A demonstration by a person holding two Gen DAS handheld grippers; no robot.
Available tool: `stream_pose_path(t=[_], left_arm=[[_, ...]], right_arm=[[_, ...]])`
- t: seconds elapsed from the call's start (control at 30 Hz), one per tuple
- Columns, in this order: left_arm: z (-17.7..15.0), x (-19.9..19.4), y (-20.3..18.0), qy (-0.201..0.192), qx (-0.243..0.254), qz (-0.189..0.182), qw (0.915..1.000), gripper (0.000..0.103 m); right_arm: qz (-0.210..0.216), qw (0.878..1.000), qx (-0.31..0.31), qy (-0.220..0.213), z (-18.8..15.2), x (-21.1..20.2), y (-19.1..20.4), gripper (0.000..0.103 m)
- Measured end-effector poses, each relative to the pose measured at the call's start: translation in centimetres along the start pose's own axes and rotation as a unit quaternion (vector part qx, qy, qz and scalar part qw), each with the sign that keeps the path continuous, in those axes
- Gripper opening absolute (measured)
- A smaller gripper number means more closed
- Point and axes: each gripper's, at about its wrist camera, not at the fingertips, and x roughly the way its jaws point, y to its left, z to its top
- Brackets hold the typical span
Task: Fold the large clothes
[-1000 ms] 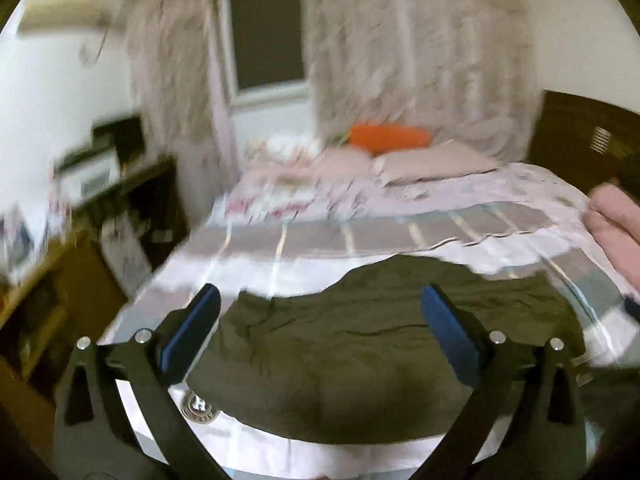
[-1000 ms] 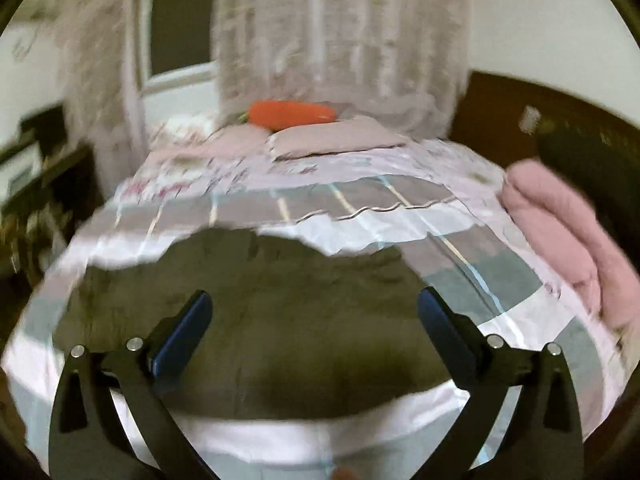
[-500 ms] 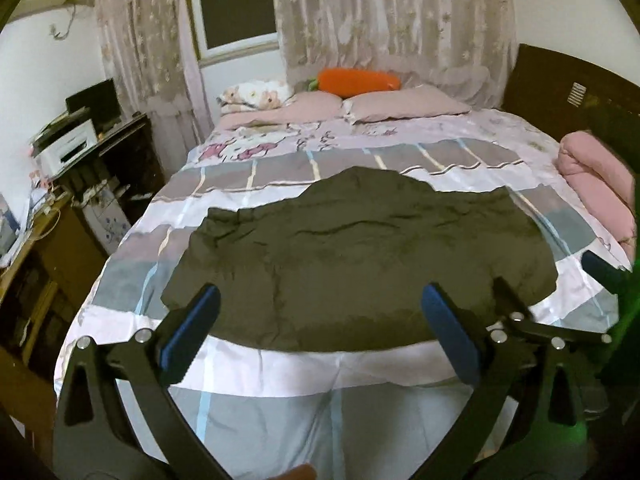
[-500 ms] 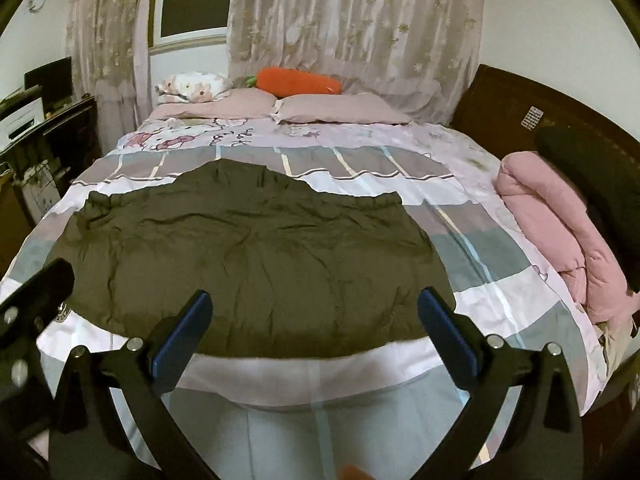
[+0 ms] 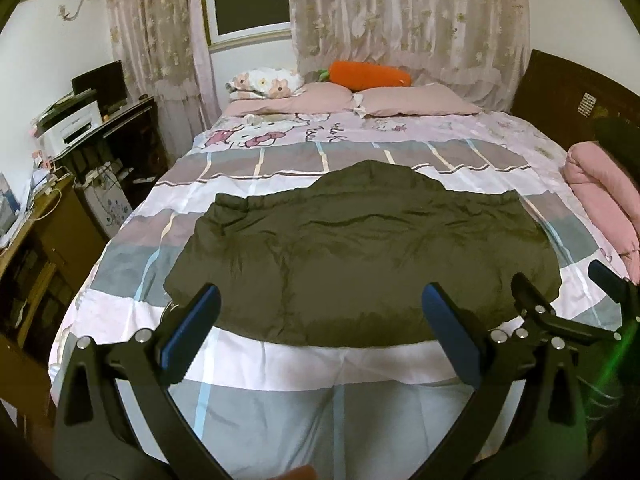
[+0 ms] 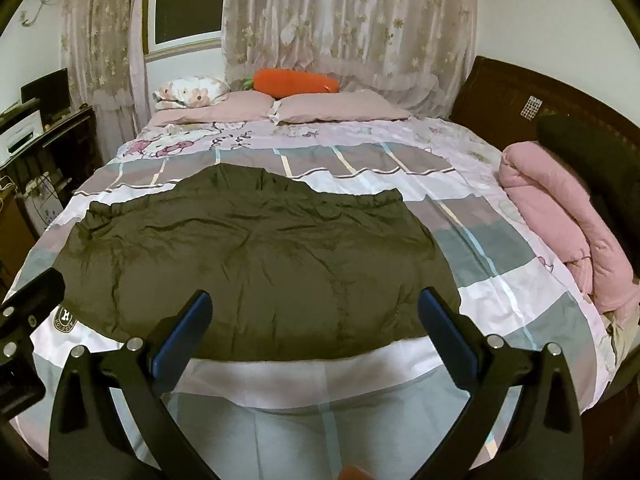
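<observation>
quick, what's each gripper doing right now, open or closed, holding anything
Left hand-held gripper: open, holding nothing, above the olive jacket.
Right hand-held gripper: open, holding nothing.

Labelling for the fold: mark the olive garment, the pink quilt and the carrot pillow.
olive garment (image 6: 256, 264), right wrist view, its middle.
pink quilt (image 6: 560, 216), right wrist view, rolled top.
carrot pillow (image 5: 370, 75), left wrist view, orange body.

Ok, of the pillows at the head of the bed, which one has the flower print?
The floral pillow, leftmost and partly resting on the left pink pillow. The two pink pillows are plain, and the orange carrot cushion lies behind them.
</observation>
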Motion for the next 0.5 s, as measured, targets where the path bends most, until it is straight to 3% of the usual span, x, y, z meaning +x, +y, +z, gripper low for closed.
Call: stream_pose_path(t=[0.5], left_arm=[[-0.09,0.46,0.60,0.014,-0.008,-0.012,0.9998,0.101]], right_arm=[[-0.004,1.000,-0.006,-0.001,-0.03,0.38,0.57,0.102]])
